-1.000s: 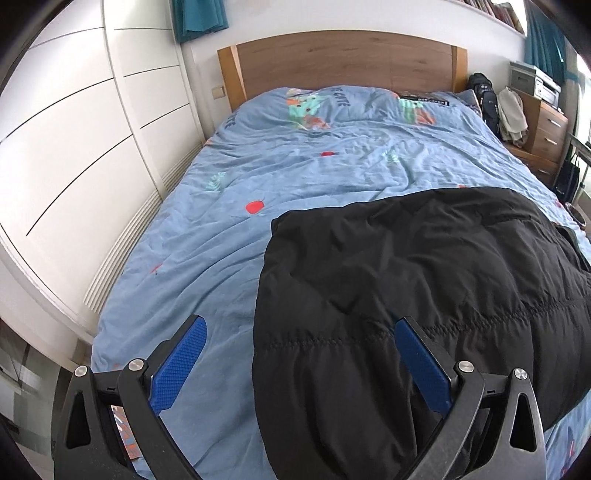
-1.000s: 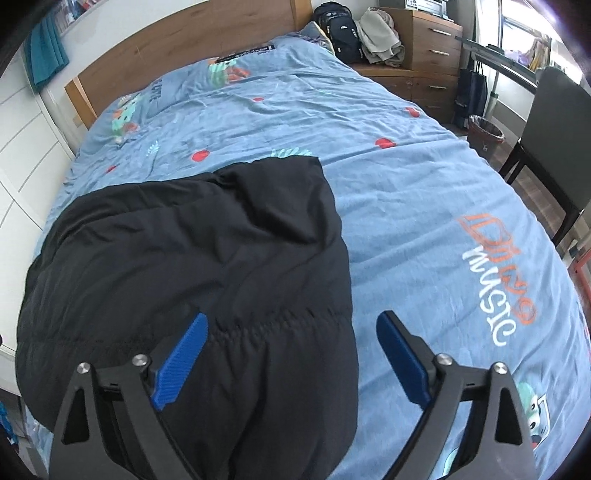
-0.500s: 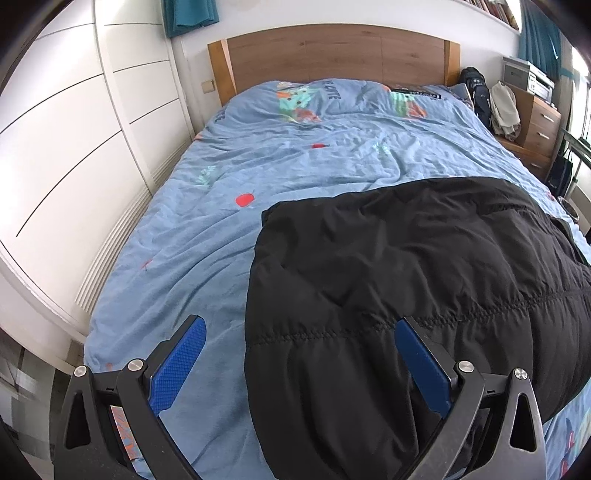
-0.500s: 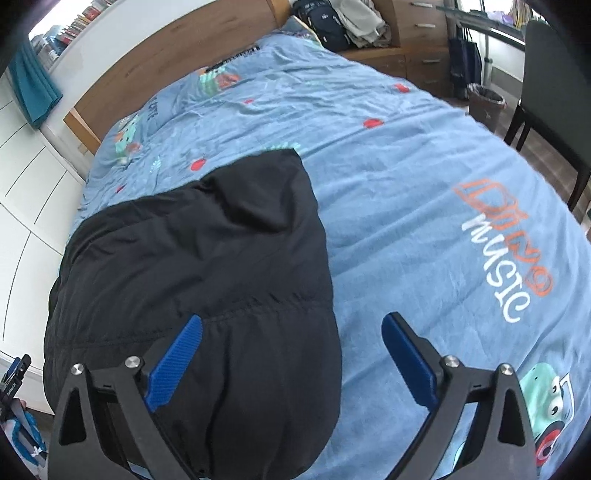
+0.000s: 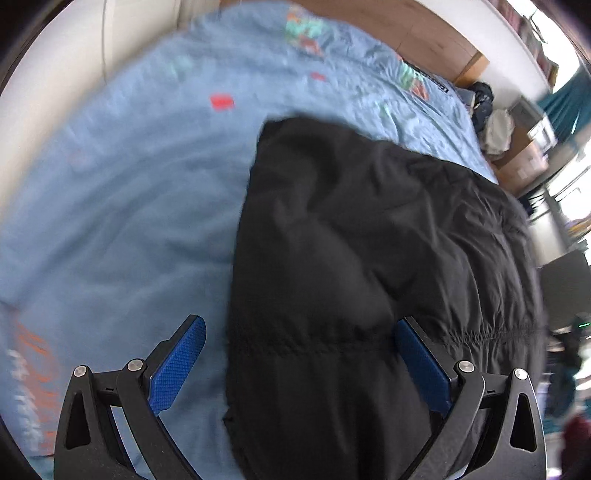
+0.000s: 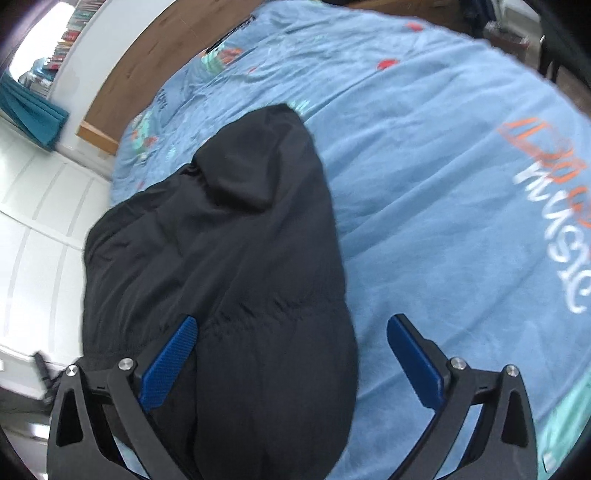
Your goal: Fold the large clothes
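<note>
- Left wrist view: the black padded jacket (image 5: 369,258) lies on the blue bedspread (image 5: 122,206), running from the near edge of the bed away toward the wooden headboard (image 5: 417,29). The left gripper (image 5: 299,362) has its jaws spread wide and holds nothing. The jacket's left-hand border falls between its fingers, so the cloth sits ahead and to the right of this tool. The picture is blurred.
- Right wrist view: the right gripper (image 6: 291,358) is likewise wide apart and empty. Here the jacket (image 6: 236,258) lies ahead and to the left, its rounded right-hand border passing between the fingers — bare bedspread (image 6: 443,184) with orange and white lettering (image 6: 550,206) fills the right side.
- Judgement: each tool faces its own side of the near hem, neither clearly nearer. The coming move seems to turn on the jacket's long axis — it points away from both tools, so a fold would carry the near end toward the headboard.
</note>
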Motion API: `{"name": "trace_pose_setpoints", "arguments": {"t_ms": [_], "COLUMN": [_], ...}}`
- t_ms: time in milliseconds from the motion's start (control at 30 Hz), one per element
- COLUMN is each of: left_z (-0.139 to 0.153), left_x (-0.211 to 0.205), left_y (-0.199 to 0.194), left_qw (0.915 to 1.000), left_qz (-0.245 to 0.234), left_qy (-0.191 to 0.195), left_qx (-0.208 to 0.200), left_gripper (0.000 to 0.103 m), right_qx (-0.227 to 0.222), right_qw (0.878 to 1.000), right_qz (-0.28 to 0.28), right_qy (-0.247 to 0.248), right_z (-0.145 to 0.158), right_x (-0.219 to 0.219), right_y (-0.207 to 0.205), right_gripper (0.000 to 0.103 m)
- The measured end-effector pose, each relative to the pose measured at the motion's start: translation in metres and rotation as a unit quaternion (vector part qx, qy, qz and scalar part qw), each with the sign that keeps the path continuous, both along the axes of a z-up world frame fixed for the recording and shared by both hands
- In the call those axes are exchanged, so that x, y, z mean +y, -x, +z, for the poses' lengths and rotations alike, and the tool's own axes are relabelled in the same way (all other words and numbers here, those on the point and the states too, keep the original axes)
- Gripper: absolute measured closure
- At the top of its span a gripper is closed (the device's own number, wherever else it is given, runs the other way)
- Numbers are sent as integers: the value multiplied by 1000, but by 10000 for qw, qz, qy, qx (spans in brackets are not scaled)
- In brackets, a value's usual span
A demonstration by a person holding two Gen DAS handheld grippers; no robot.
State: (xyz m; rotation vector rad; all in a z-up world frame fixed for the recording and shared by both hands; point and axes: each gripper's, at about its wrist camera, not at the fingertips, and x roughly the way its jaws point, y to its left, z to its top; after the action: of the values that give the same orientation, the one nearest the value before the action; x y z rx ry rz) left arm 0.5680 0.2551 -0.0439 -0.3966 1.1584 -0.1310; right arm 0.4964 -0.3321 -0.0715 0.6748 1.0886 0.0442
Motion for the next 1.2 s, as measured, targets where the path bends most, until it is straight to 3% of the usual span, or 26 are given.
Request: {"name": "trace_pose_setpoints", "arguments": {"t_ms": [100, 233, 533, 667, 900, 1067, 1167, 1200], "left_z": [-18, -32, -71, -83, -88, -83, -78, -76], "left_x": [10, 12, 17, 17, 9, 2, -7, -9], "left_y": [-5, -10, -21, -14, -10, -5, 13, 15], "left_qw": [9981, 9944, 9745, 9667, 9567, 9575, 9574, 9576], "left_qz": [-111, -290, -530, -506, -355, -210, -290, -294], "left_qy": [574, 980, 2117, 2448, 2816, 2815, 2814, 2806], "left_qx": [190, 255, 523, 539, 643, 599, 583, 579], "left_gripper": [2, 1, 1, 1, 1, 1, 8, 15], "right_qx": [68, 118, 187, 228, 136, 84, 43, 57], "right_qw": [9991, 9957, 9846, 9795, 9763, 9720, 9687, 9699], "right_qz": [245, 557, 988, 1108, 1240, 1356, 1431, 1450], "right_qy": [-340, -733, -1428, -1666, -1770, -1918, -2029, -1955], "right_z": [-13, -34, -75, -88, -97, -98, -98, -97], "right_x": [-3, -2, 13, 20, 28, 43, 57, 61], "right_y": [-12, -28, -57, -66, -73, -78, -80, -81], "right_gripper": [0, 0, 0, 0, 0, 0, 0, 1]}}
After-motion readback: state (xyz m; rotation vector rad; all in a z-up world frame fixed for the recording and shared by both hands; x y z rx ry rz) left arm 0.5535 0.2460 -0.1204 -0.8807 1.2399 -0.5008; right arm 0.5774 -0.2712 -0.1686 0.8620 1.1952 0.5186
